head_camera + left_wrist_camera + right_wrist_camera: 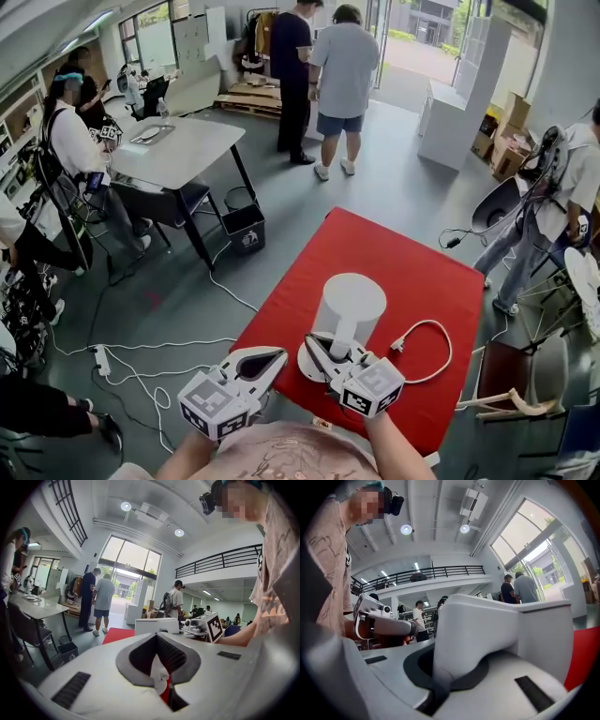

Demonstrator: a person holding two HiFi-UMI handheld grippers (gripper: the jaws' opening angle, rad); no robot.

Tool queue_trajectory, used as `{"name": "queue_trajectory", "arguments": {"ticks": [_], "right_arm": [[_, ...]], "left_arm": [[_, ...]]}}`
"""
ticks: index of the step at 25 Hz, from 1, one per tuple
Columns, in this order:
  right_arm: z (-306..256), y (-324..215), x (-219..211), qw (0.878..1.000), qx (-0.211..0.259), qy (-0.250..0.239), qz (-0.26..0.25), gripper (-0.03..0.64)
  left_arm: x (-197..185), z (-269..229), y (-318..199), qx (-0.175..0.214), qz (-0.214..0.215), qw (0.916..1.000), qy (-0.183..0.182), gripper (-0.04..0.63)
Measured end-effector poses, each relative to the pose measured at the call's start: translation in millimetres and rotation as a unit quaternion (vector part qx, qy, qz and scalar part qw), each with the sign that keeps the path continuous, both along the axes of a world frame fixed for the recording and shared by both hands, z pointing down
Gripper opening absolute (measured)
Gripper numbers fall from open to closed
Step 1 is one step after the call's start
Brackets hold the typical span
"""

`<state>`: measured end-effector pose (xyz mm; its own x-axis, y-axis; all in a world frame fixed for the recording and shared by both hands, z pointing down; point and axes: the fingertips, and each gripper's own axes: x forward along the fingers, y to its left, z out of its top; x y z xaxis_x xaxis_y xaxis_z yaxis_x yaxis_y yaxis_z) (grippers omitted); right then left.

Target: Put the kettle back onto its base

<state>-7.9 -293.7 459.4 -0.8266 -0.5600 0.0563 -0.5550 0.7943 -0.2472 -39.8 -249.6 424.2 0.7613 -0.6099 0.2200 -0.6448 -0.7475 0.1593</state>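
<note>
Red worktop (375,258) in an open hall – grey floor (394,187), white cables (159,345) trailing. White kettle (349,309) upright over round base (309,364) near front edge; contact unclear. Right gripper (328,352) jaws clenched on kettle handle. Left gripper (274,357) jaws closed, empty – beside base.

white kettle (349,305), red table (375,248), grey floor (394,187), black-and-white square markers on cubes (211,405)
</note>
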Motion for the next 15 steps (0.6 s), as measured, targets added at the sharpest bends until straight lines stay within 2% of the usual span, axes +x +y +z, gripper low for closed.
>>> {"name": "queue_trajectory", "arguments": {"ticks": [15], "right_arm": [[22.6,10.3,-15.3,1.000,0.001,0.012,-0.010,0.020]], "left_arm": [[-0.6,4.0,-2.5,-0.001,0.008,1.0000,-0.001,-0.014]]}}
